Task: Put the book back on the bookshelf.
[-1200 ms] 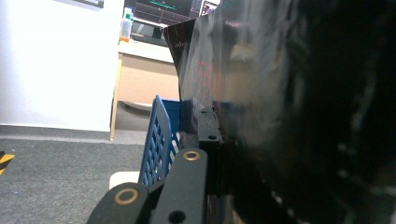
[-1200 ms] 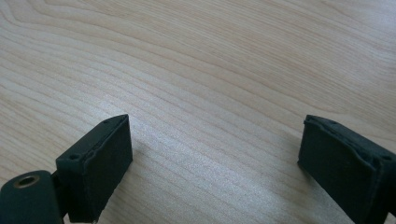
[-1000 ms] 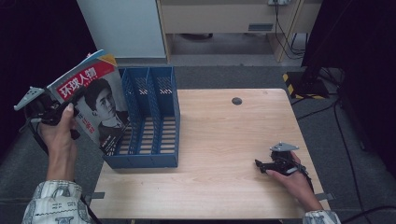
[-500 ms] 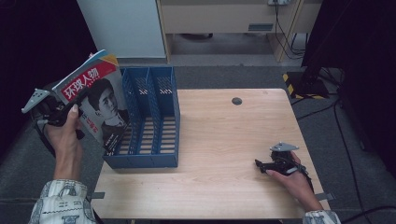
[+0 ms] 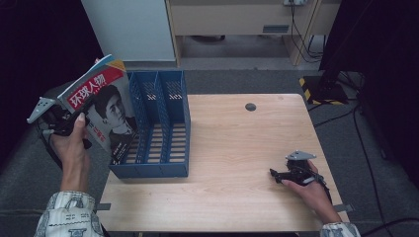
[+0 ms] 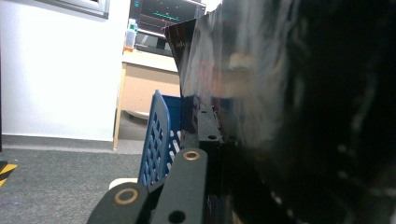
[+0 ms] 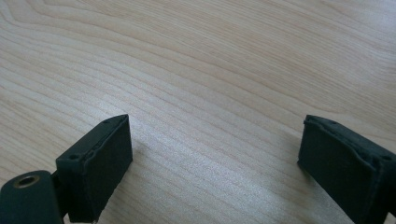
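one magazine [image 5: 101, 111] clamped in left gripper [image 5: 74, 121] — beside blue rack [image 5: 163, 123].

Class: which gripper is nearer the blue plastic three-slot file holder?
Left. The left gripper, shut on the red-titled magazine, is beside the blue plastic three-slot file holder's left side. The right gripper rests open on the wooden table, well to its right.

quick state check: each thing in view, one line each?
magazine: held upright, off the table, left of the rack
left gripper: jaws shut on magazine
right gripper: jaws open, nothing between them, low over the table
blue file rack: upright on table, compartments look empty
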